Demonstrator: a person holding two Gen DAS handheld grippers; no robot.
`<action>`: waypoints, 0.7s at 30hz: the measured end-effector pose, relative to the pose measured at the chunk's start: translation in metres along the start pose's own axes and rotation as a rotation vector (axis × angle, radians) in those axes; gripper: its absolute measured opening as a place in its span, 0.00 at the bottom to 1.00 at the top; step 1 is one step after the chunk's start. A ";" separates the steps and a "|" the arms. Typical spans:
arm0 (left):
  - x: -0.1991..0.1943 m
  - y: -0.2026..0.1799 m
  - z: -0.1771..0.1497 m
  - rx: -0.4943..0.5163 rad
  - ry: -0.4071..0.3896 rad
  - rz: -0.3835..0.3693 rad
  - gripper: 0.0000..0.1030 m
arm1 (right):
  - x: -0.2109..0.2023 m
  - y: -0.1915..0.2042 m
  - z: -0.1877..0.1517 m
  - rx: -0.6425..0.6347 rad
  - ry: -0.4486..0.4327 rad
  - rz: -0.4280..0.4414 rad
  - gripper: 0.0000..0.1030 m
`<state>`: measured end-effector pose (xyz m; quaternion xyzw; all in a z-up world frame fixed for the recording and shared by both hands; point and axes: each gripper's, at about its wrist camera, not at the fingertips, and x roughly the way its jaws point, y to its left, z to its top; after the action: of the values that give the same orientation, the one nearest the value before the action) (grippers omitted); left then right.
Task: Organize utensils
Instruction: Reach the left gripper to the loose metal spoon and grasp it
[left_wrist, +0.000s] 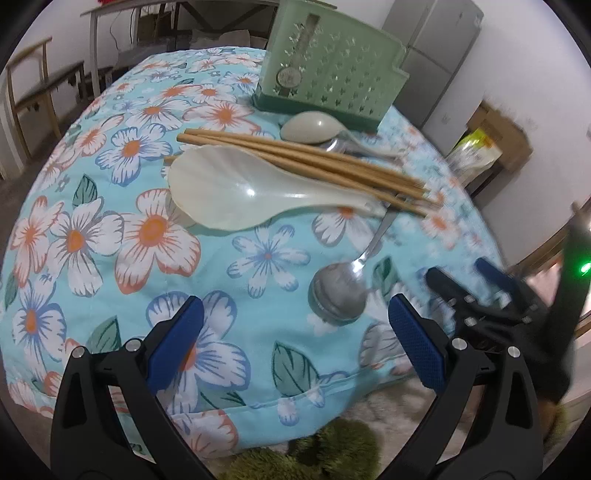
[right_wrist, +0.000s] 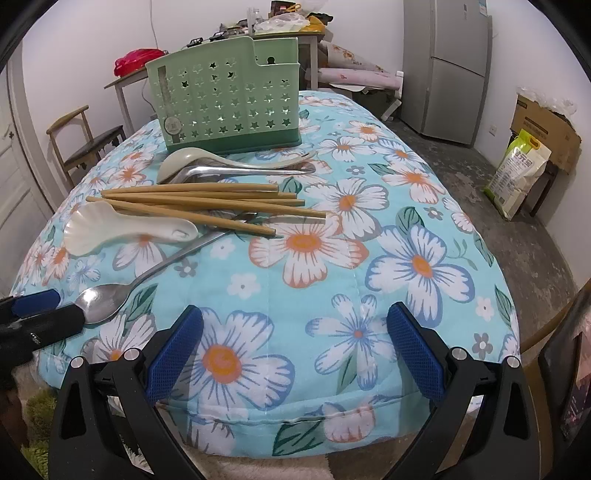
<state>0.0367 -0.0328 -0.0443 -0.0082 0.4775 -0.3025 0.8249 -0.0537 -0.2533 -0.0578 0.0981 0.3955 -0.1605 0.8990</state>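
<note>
- Both jaws gape wide and empty: left gripper (left_wrist: 295, 339) near the metal spoon (left_wrist: 338, 295), right gripper (right_wrist: 295, 347) over floral cloth (right_wrist: 369, 258).
- Chopsticks (right_wrist: 207, 206), white scoop (right_wrist: 125, 230) and ladles (right_wrist: 229, 164) lie before the green caddy (right_wrist: 229, 99).

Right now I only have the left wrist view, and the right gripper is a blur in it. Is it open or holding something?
Observer: The right gripper has its jaws wide apart, with only flowered cloth between them.
Operator: The holder's top is cut off for me.
Observer: The green holder stands upright; its rim steps up at the right end.
Operator: What's the metal by the pale spoon?
Observer: A long metal spoon, lying alongside the pale spoon.
</note>
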 end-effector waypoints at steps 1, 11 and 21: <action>-0.004 0.001 0.001 -0.001 -0.012 -0.024 0.93 | 0.000 0.000 0.000 0.001 -0.001 0.001 0.95; -0.008 -0.016 0.001 0.035 0.028 -0.209 0.52 | 0.000 -0.005 0.001 0.013 -0.008 0.021 0.95; 0.023 0.024 -0.003 -0.274 0.123 -0.346 0.17 | 0.000 -0.006 0.001 0.013 -0.006 0.022 0.95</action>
<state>0.0543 -0.0243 -0.0716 -0.1832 0.5551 -0.3719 0.7211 -0.0550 -0.2594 -0.0576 0.1079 0.3905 -0.1536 0.9013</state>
